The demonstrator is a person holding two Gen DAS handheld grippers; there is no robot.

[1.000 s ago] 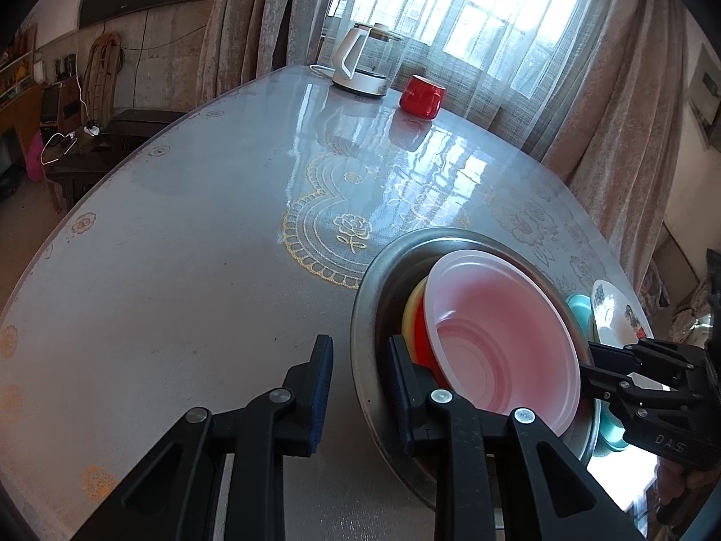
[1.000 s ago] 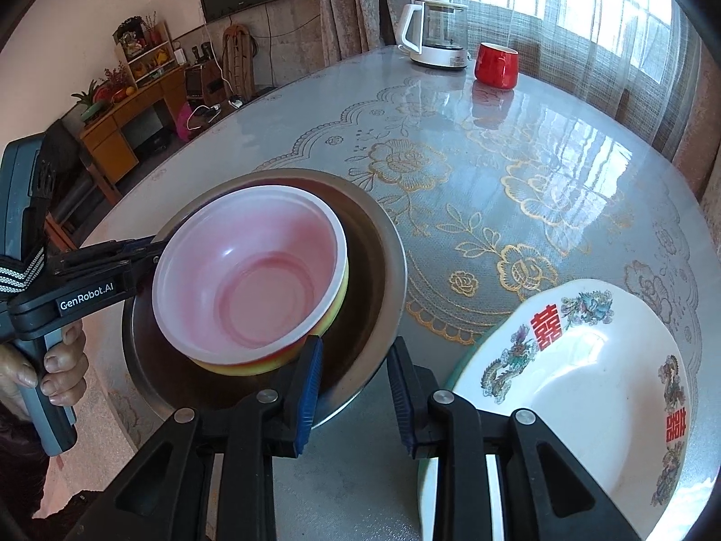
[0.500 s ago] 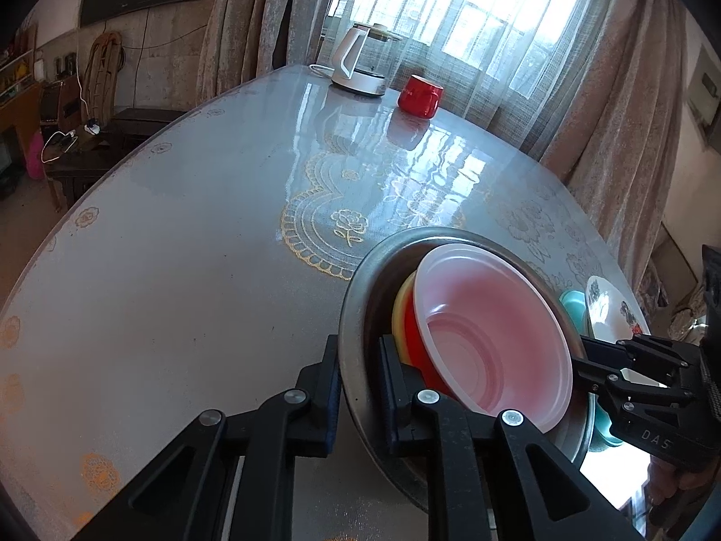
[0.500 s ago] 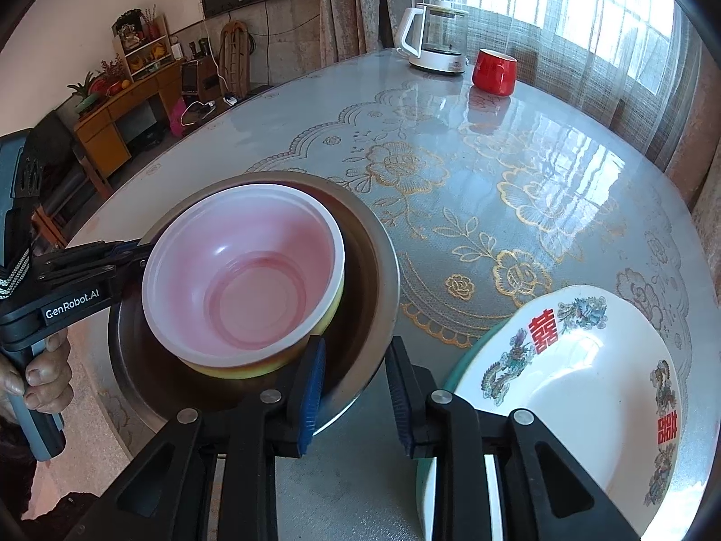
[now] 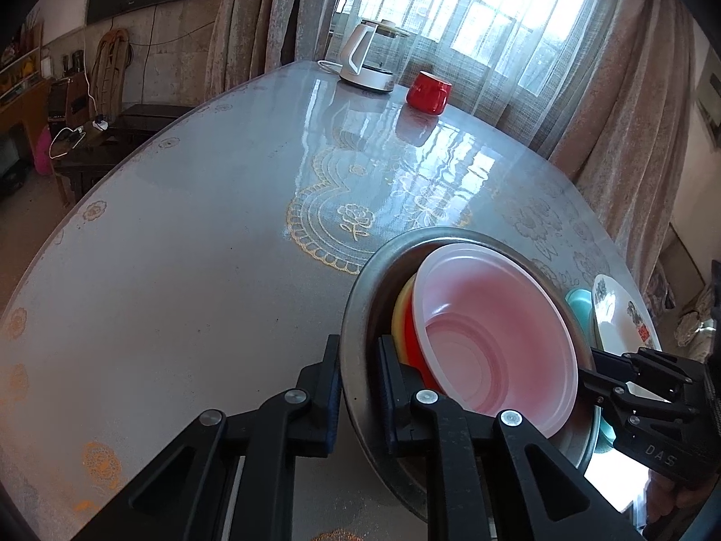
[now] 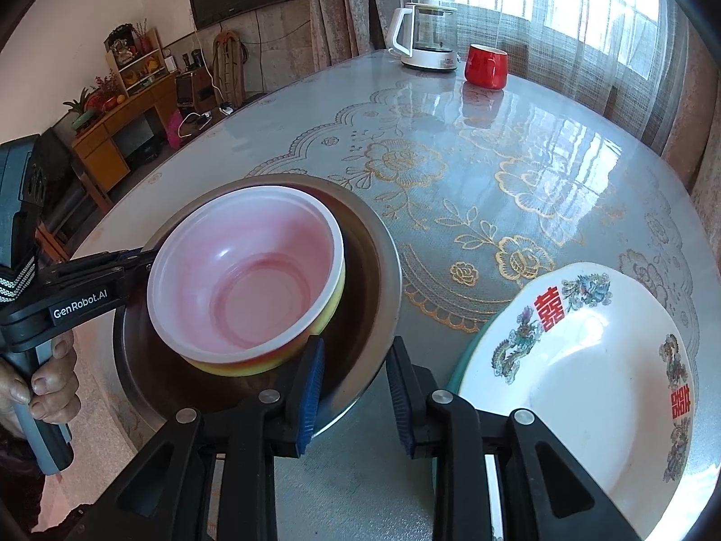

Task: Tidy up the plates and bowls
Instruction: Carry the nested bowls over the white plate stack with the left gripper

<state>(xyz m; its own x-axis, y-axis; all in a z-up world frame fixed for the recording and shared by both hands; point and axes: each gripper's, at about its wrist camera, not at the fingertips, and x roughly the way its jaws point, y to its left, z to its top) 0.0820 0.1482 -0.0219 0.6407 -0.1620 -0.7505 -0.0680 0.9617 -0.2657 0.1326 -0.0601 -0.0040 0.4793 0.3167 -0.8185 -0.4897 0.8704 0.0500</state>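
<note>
At the desk's (image 5: 189, 243) near edge: steel basin (image 5: 360, 297), stacked bowls inside, mouths up, round, no long axis. Left claw (image 5: 358, 376) clenched on its rim; right claw (image 6: 355, 381) straddles the opposite rim, contact unclear. Risk: uneven lift tips the pink bowl (image 6: 252, 270) out or knocks the plate (image 6: 581, 378) beside.

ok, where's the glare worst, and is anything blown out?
Left wrist view: window blown out, its reflection streaking the table; bright patch by the white plate. Right wrist view: window clipped, table glare milder, plate print readable. Fisheye bends both.
</note>
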